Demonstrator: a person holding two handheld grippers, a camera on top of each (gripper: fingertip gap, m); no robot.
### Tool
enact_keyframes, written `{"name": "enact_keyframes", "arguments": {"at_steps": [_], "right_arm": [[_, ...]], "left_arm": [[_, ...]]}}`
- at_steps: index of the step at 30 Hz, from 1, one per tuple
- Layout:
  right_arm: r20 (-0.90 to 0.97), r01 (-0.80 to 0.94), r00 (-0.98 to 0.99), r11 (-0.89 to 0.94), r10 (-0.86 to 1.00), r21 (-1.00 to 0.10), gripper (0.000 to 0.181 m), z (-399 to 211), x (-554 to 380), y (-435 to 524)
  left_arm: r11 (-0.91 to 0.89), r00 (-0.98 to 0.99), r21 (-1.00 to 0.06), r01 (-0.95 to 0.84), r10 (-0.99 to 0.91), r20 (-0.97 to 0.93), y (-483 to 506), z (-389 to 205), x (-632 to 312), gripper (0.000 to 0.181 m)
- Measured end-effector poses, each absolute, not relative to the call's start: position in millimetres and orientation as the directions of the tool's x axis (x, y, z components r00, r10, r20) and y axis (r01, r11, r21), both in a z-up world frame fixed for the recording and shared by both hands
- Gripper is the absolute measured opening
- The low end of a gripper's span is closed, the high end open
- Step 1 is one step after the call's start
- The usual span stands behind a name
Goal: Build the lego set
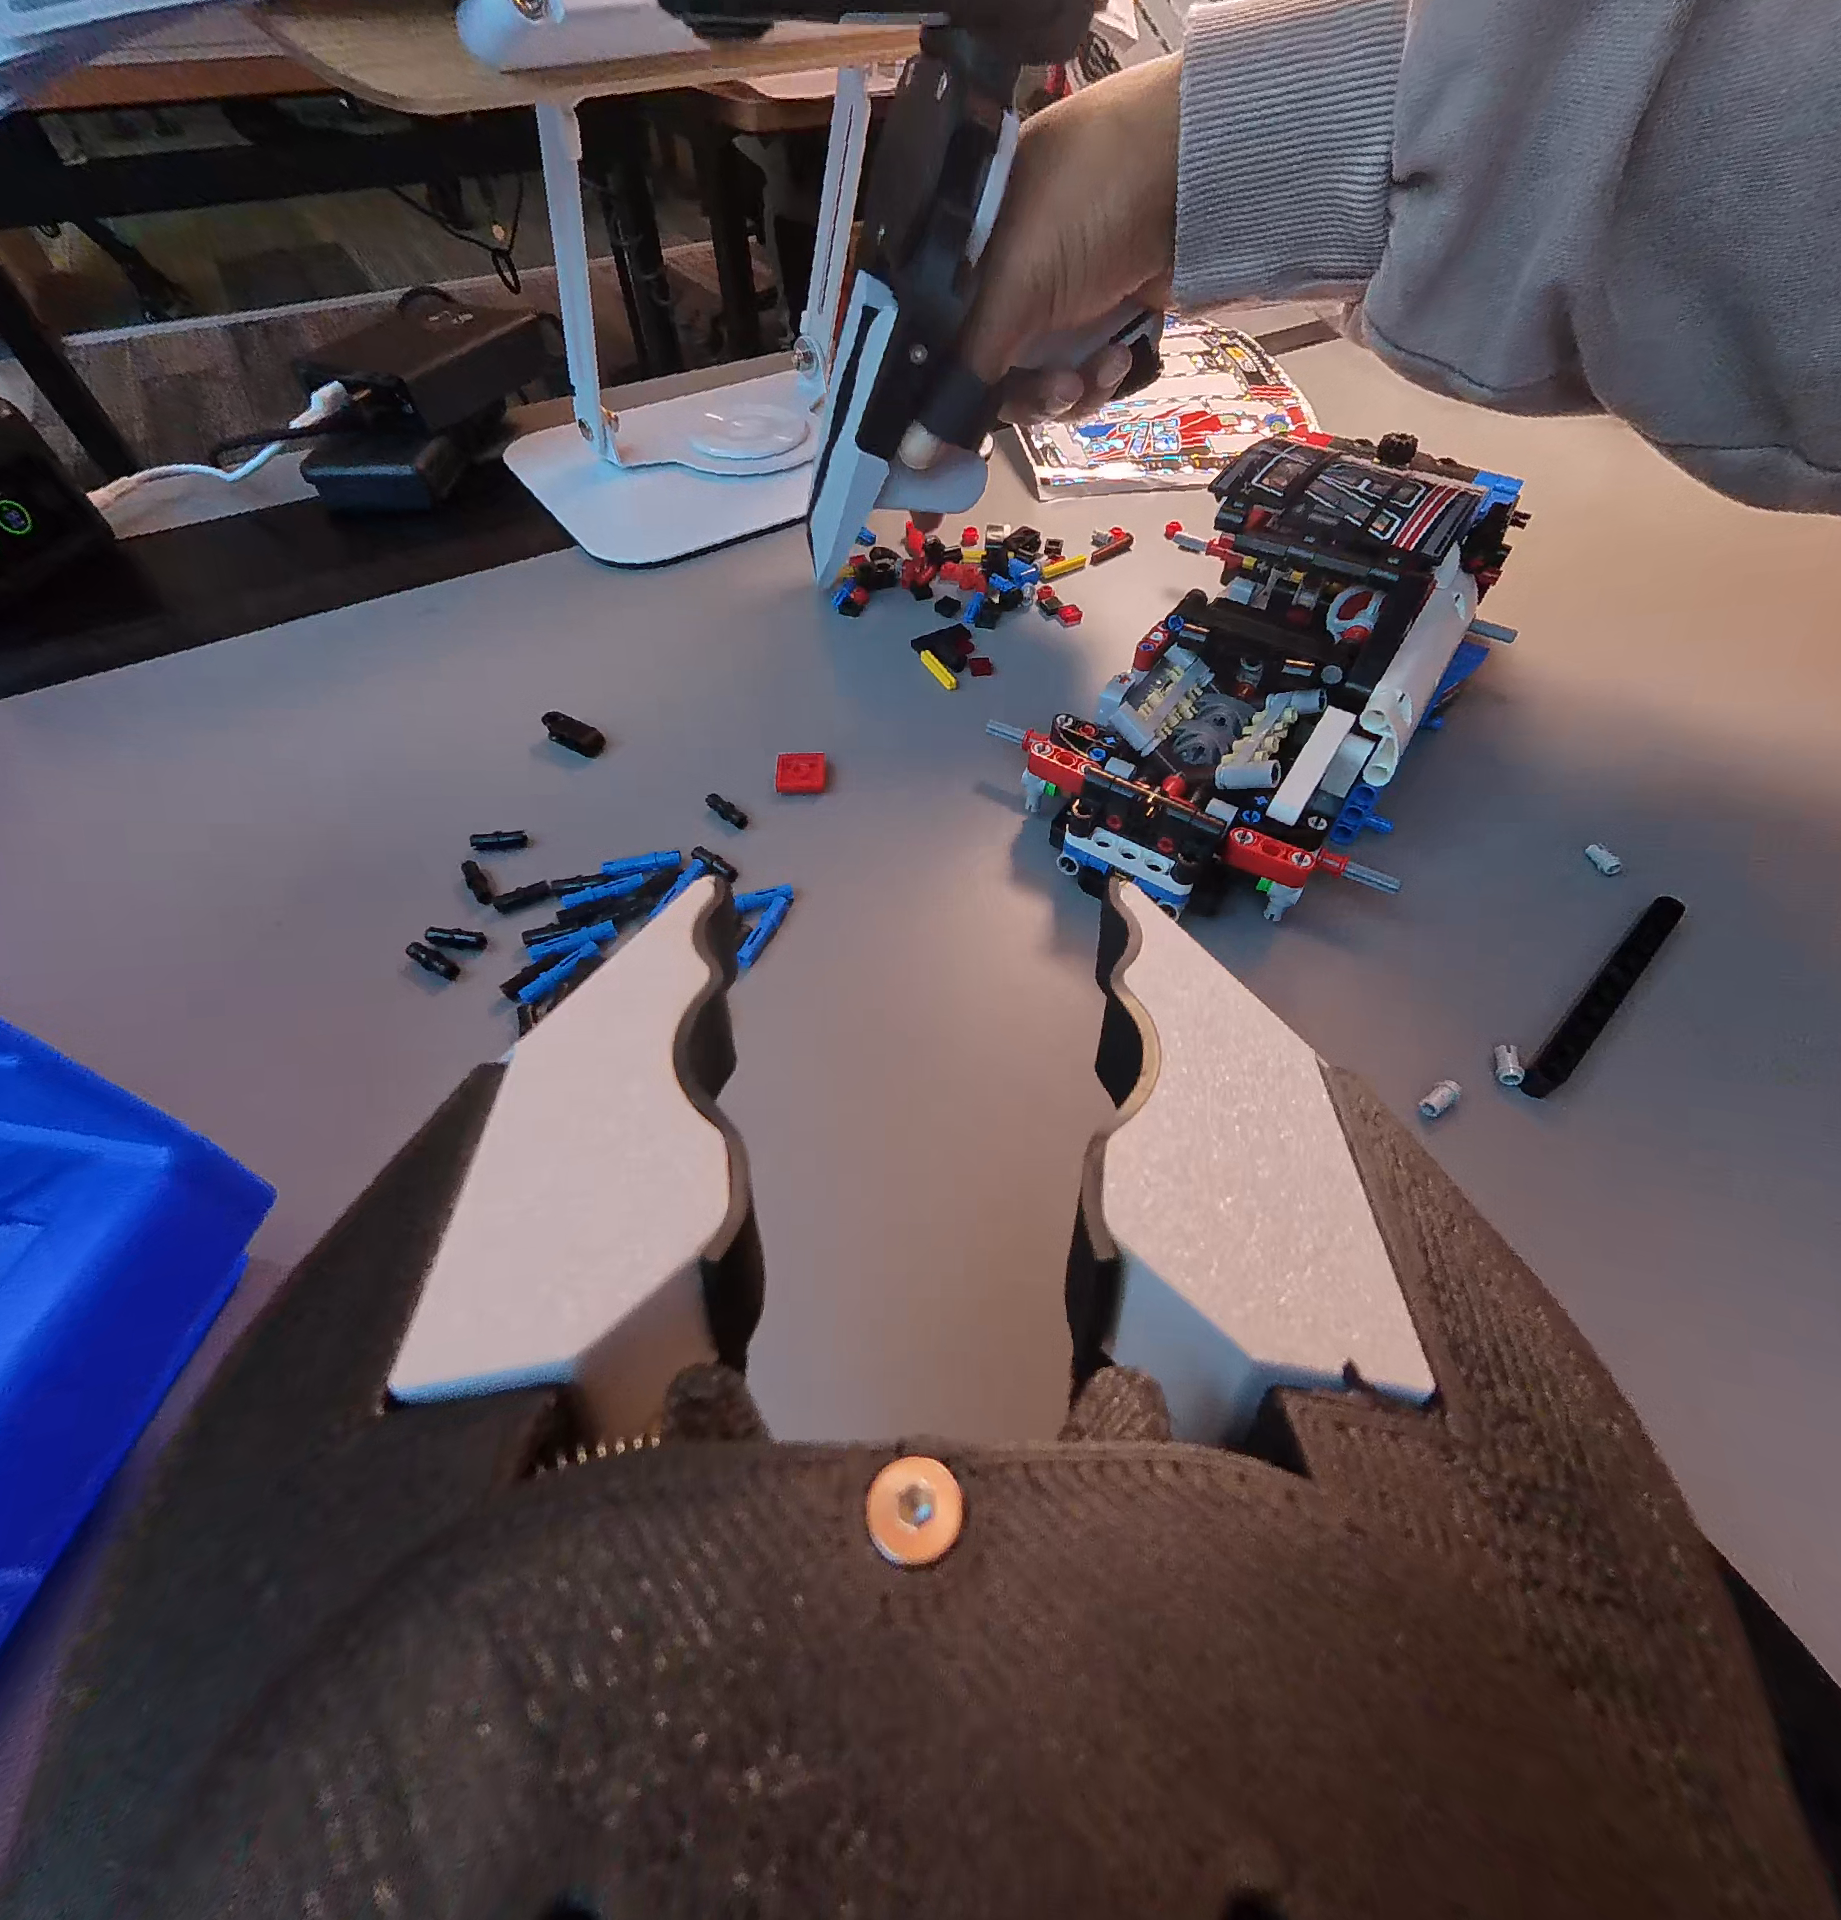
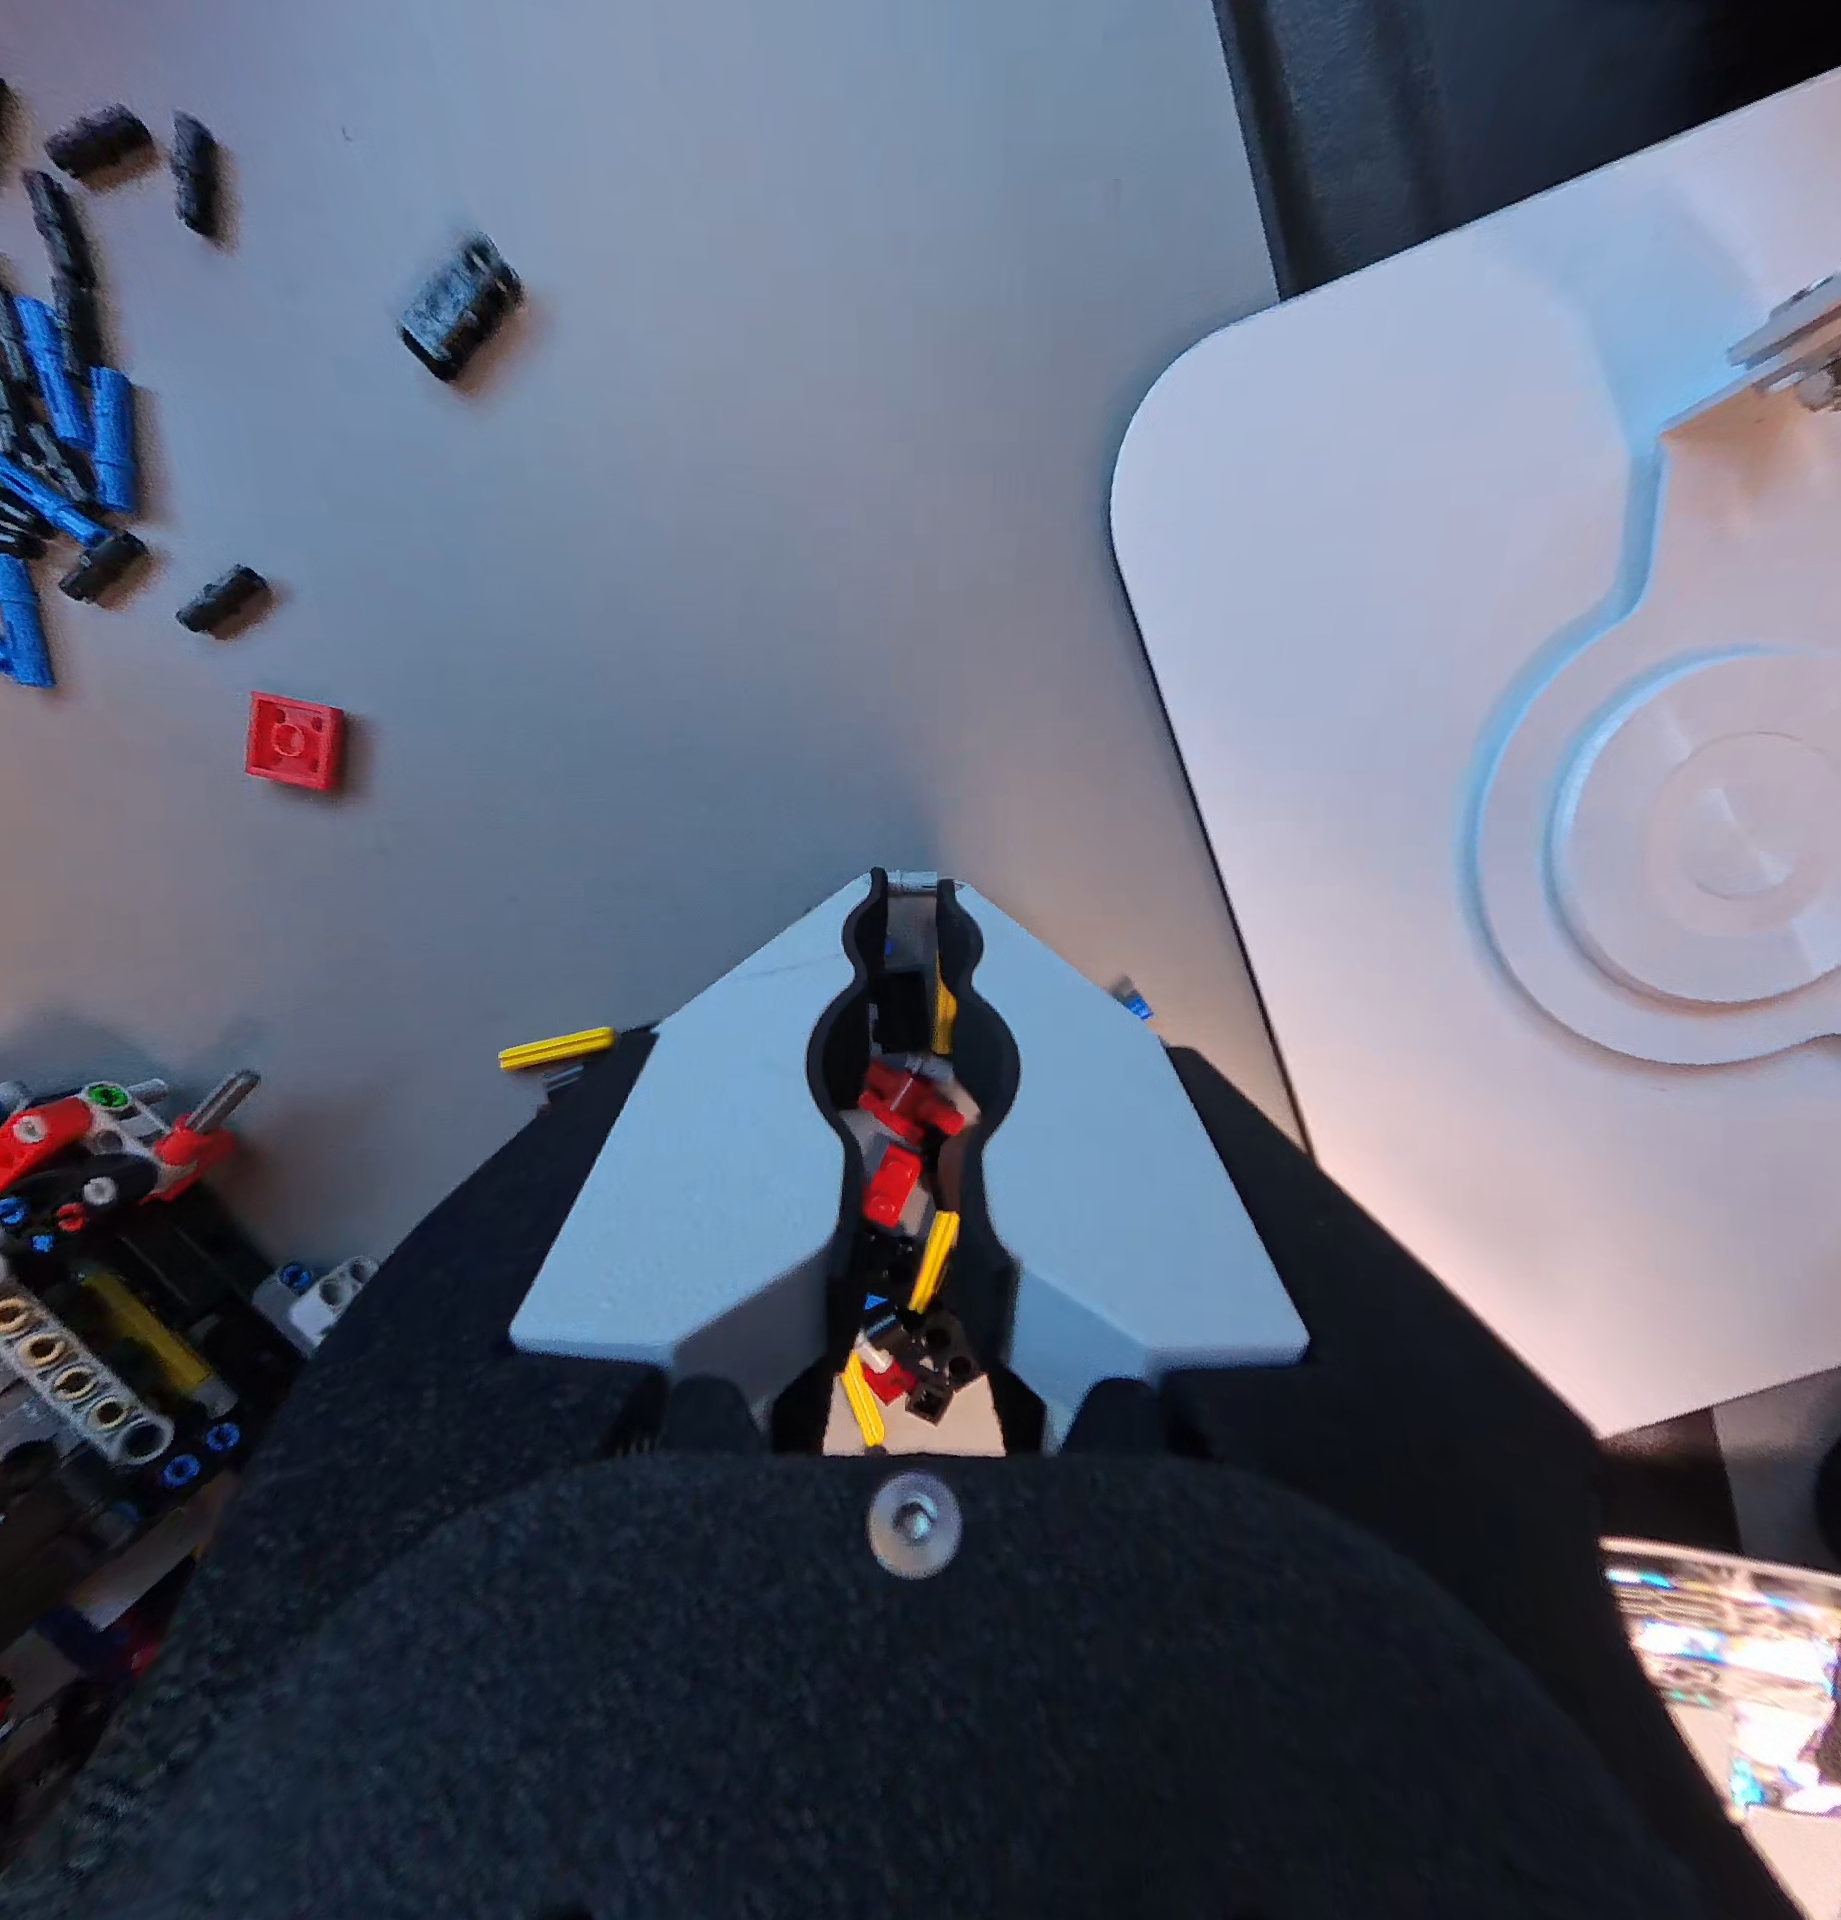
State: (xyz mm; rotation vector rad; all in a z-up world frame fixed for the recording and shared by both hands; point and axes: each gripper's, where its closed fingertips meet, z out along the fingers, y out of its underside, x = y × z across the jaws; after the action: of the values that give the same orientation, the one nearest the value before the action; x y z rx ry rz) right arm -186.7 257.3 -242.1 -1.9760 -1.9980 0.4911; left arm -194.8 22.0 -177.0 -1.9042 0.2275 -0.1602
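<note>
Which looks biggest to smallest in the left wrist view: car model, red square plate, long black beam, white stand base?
1. Car model
2. White stand base, partly hidden by the right gripper
3. Long black beam
4. Red square plate

The base lies farther away, so its rank is unsure.

The table (image 1: 272, 810) was plain grey. On it lay blue and black pins (image 1: 594, 914), one red square plate (image 1: 800, 773), a black beam (image 1: 1607, 997), and a heap of small parts (image 1: 973, 577) in red, black, blue and yellow. The car model (image 1: 1280, 707) mixed black, white, red and blue, with red-and-white stripes on its dark roof. The sticker sheet (image 1: 1155, 426) was multicoloured. The bin (image 1: 64, 1247) was bright blue, the stand (image 1: 667, 478) white. The left gripper (image 1: 921, 894) had pale grey fingers on a black body.
</note>
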Motion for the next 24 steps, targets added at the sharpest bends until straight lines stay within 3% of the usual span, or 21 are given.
{"name": "enact_keyframes", "arguments": {"at_steps": [5, 9, 12, 16, 24], "right_arm": [[-0.048, 0.742, -0.172, 0.098, 0.984, -0.663, 0.007, -153.6, -179.9, 206.8], [0.041, 0.599, -0.459, 0.343, 0.888, -0.723, 0.007, -108.7, -104.7, 105.9], [0.024, 0.625, -0.495, 0.375, 0.869, -0.684, 0.007, -136.5, -38.2, 53.8], [-0.064, 0.733, -0.351, 0.231, 0.934, -0.639, 0.008, -204.1, 21.9, 33.4], [-0.039, 0.747, -0.223, 0.145, 0.974, -0.649, 0.008, -240.9, 37.6, 40.0]], "left_arm": [[-0.328, 0.971, -0.940, -0.093, -0.238, -0.013, 20.7, -177.8, -193.5, 0.069], [-0.333, 0.958, -0.935, -0.125, -0.286, -0.026, 18.9, -180.3, -183.2, 0.066], [-0.339, 0.937, -0.926, -0.165, -0.348, -0.039, 17.7, -182.7, -171.0, 0.063], [-0.333, 0.888, -0.914, -0.232, -0.457, -0.059, 12.9, -185.7, -147.5, 0.054], [-0.374, 0.666, -0.774, -0.510, -0.742, -0.080, -14.0, -224.0, -86.1, 0.037]]}}
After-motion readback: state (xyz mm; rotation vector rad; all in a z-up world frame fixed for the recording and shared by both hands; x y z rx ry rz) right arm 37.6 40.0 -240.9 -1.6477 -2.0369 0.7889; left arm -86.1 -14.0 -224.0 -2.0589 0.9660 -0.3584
